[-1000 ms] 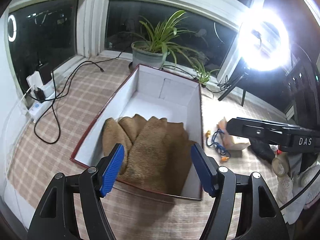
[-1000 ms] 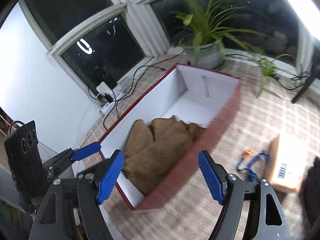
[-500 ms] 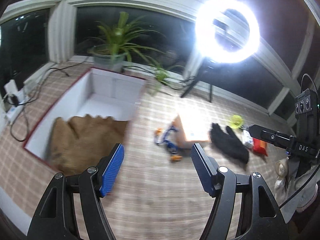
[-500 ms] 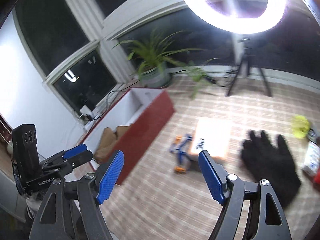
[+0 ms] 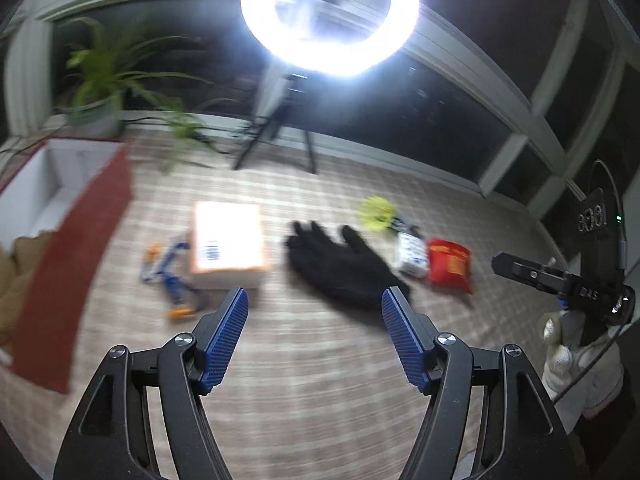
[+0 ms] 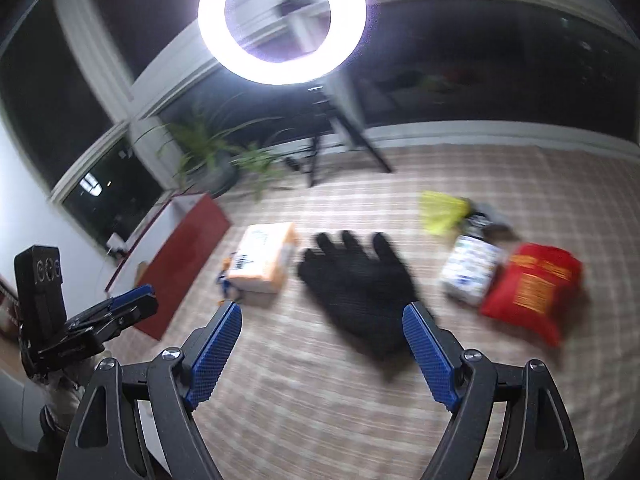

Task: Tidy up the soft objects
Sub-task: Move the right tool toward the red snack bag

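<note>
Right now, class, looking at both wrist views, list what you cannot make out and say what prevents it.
- Print on the red packet and white packet: motion blur, both views.
- Yellow object: blurred, identity unclear.
- Inside of the red box: cut by the left view's edge, hidden behind its wall in the right view.
- Ring light centre: glare.
- Black glove cuff: partly behind the right gripper's fingers.

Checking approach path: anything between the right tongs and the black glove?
Nothing visible. The right tongs are empty, their jaws opening, and only bare checked mat lies between them and the black glove. The cardboard parcel sits off to the glove's left.
</note>
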### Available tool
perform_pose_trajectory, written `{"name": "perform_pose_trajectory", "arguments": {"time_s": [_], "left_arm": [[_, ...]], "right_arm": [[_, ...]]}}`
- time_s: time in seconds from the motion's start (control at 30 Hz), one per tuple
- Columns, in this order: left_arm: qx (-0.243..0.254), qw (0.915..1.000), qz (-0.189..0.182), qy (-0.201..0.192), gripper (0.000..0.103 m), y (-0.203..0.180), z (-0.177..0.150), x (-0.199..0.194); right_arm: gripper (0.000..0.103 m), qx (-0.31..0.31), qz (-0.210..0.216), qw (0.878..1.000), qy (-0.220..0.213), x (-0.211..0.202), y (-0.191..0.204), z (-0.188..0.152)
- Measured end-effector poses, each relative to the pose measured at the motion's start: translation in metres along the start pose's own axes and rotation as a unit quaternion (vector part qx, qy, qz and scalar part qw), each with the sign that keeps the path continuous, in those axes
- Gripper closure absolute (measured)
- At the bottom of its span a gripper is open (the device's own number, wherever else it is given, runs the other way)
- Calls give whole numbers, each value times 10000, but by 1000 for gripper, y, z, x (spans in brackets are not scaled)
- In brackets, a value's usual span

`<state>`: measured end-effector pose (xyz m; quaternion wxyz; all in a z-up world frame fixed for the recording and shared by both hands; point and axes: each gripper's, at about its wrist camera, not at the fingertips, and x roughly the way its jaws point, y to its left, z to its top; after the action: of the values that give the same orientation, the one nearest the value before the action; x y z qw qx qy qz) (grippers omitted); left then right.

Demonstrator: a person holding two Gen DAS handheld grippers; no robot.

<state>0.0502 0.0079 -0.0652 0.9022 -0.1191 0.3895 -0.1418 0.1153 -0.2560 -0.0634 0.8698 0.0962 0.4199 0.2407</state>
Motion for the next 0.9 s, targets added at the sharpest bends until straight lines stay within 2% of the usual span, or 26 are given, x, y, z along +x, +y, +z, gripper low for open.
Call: {"name": "perform_pose_trajectory", "arguments": {"time_s": [0.1,0.4,0.63,0.9], "left_arm": [[222,9996,-177,77,34,-32,5,21],[886,9919,-785,456,34,-123,8,92],[1178,9820,-1184,887,34,-168,12,146],[1375,9681,-1457,1505,34,-198,19,207]], "right_arm": [[23,182,-259,9995,-82,-15,-35,-1],[23,613,-557,9966,12,-27,-127,-2],[23,1093,-552,9924,151,-18,-184,-3],[23,1810,-205,9825,393,1,-240,1]]}}
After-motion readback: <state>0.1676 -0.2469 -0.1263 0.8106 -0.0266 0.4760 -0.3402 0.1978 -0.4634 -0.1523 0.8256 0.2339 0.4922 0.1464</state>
